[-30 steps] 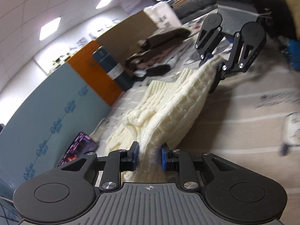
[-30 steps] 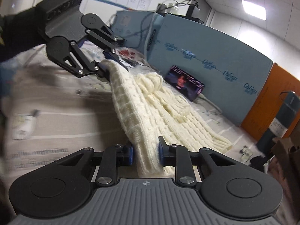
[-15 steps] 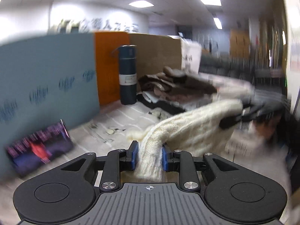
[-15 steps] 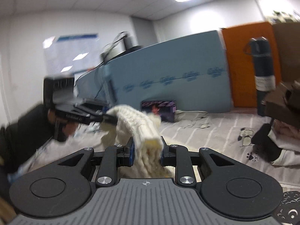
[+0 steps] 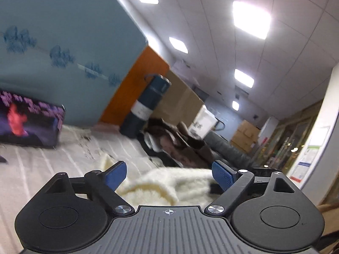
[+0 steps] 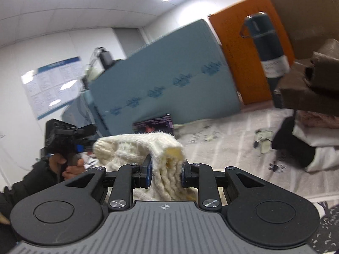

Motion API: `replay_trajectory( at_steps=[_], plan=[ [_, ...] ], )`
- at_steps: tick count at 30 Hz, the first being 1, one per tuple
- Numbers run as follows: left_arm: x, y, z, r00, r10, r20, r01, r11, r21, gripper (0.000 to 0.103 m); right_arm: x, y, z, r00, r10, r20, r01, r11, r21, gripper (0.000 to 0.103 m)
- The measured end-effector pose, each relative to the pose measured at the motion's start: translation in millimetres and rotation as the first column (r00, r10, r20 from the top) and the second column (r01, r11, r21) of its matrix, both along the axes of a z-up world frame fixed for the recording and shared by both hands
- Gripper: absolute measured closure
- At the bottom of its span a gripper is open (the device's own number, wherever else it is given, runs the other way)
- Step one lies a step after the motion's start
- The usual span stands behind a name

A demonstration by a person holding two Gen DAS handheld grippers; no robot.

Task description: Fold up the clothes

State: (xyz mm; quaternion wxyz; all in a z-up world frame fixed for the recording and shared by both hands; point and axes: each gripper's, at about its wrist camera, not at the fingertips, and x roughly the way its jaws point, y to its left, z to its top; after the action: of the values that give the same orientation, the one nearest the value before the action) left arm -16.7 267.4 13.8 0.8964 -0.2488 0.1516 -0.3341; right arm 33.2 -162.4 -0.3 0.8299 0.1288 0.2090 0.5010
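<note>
A cream cable-knit sweater lies bunched on the striped bedsheet just below my left gripper. That gripper is open, its blue pads wide apart and empty, the knit loose between and under them. My right gripper is shut on a thick fold of the same sweater, which arches up and away to the left. The left gripper shows small in the right wrist view, held in a hand, apart from the knit.
A dark blue flask stands by an orange panel and a blue foam board. A pile of brown and dark clothes lies beyond the sweater, also at right in the right wrist view. A purple printed box sits at left.
My left gripper has opened and let go of the sweater, which has dropped onto the sheet. Both views have tilted. My right gripper still holds its fold.
</note>
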Motion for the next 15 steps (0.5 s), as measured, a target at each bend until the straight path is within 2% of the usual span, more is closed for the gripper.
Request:
replay_trajectory(
  at_steps=[2, 3, 5, 7, 10, 13, 15],
  plan=[
    [-6.0, 10.3, 1.1, 0.998, 0.047, 0.030, -0.046, 0.999, -0.019, 0.006, -4.2, -0.5, -0.3, 0.999, 0.010, 0.032, -0.010, 1.000, -0.010, 0.081],
    [-5.7, 16.9, -1.9, 0.997, 0.069, 0.018, -0.068, 0.997, -0.044, 0.000, -5.1, -1.1, -0.3, 0.999, 0.018, 0.039, -0.018, 1.000, -0.008, 0.081],
    [-1.2, 27.9, -11.5, 0.997, 0.076, -0.035, -0.079, 0.992, -0.103, 0.000, -6.7, -2.2, -0.3, 0.998, 0.033, 0.053, -0.033, 0.999, -0.001, 0.081],
    [10.0, 30.1, -24.2, 0.996, 0.010, -0.093, -0.024, 0.988, -0.151, 0.000, -8.2, -3.3, -0.3, 0.997, 0.048, 0.067, -0.048, 0.999, 0.004, 0.081],
    [26.0, 23.3, -40.2, 0.980, -0.123, -0.158, 0.089, 0.974, -0.207, 0.000, -15.6, -8.0, 0.9, 0.991, 0.090, 0.097, -0.092, 0.996, 0.016, 0.081],
    [31.5, 11.1, -43.6, 0.949, -0.283, -0.135, 0.239, 0.931, -0.275, 0.000, -27.2, -12.5, 3.2, 0.977, 0.155, 0.148, -0.159, 0.987, 0.017, 0.081],
    [33.2, -0.5, -41.2, 0.914, -0.397, -0.089, 0.353, 0.882, -0.313, 0.000, -35.0, -15.4, 4.7, 0.963, 0.198, 0.182, -0.204, 0.979, 0.016, 0.081]
  ],
)
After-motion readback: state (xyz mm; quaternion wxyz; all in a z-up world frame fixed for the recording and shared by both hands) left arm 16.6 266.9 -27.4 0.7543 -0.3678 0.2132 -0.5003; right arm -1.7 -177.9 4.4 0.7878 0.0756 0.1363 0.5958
